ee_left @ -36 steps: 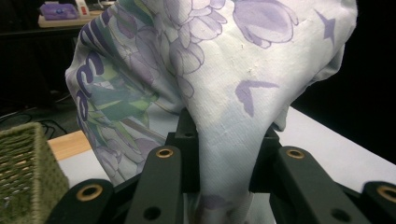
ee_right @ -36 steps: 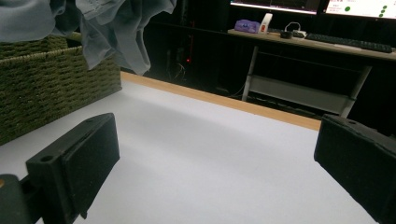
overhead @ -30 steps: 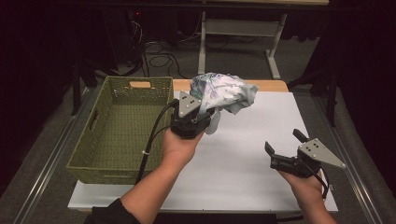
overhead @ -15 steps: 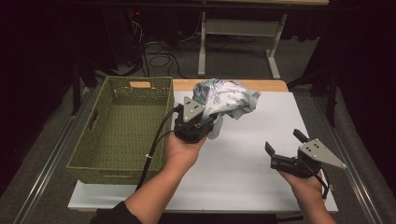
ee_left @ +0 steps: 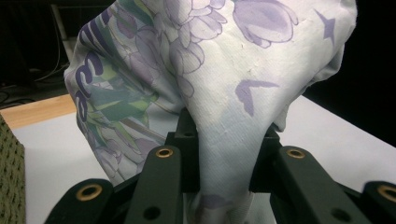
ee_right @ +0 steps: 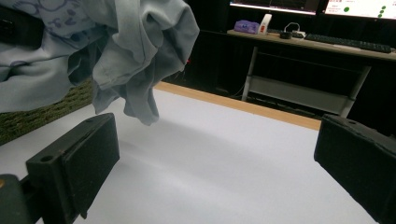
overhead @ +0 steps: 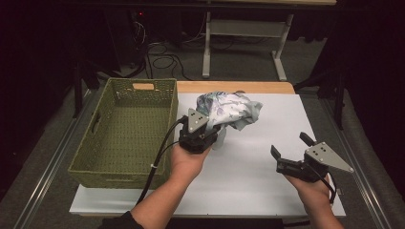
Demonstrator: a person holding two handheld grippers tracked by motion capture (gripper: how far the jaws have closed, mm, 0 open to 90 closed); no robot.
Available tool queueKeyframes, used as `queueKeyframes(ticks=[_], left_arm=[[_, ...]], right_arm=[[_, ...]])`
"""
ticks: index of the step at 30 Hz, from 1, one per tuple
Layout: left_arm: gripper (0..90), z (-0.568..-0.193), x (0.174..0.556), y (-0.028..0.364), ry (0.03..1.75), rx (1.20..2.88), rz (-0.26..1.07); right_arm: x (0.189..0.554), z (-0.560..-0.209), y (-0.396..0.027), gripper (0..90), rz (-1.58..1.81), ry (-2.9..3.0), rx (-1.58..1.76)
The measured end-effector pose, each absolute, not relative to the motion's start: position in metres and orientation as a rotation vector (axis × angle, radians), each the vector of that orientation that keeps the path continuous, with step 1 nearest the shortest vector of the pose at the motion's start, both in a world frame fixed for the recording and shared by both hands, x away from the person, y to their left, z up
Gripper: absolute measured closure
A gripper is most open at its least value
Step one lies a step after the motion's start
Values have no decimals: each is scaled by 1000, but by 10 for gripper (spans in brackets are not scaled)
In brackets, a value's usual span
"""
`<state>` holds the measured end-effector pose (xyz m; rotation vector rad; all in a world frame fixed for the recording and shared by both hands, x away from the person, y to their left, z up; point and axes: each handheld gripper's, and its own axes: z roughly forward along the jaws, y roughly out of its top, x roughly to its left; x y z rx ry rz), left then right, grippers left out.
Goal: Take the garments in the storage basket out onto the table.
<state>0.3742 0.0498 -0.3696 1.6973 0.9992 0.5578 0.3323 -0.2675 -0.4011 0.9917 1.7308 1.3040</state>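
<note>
Floral cloth (overhead: 228, 110) hangs bunched in the clamped jaws of the left gripper (overhead: 204, 135), which has sunk toward the white board (overhead: 248, 171) since a second ago, likely to set the cloth down rather than drop it in the green basket (overhead: 125, 131) beside it. The right gripper (overhead: 291, 151) waits wide open and empty, low over the board. Beyond, dark floor, cables (overhead: 160, 52), a desk frame (overhead: 248, 36).

Lab: monitors (ee_right: 322, 5), floor cables (overhead: 162, 57).
</note>
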Motion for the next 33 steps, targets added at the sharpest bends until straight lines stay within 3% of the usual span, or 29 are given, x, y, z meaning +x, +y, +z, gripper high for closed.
queueKeyframes(ticks=[25,26,28,30,33], left_arm=[[692,-391,376,45,1026,1744,522],[668,-390,375,46,1019,1727,544],[410,-386,371,46,1012,1683,627],[220,-381,371,48,1004,1655,591],[168,-377,372,48,990,1666,576]], right_arm=[[332,-401,-268,7,1308,1729,992],[332,-401,-268,7,1307,1730,992],[332,-401,-268,7,1307,1727,993],[332,-402,-268,7,1307,1728,995],[332,-402,-267,7,1306,1733,993]])
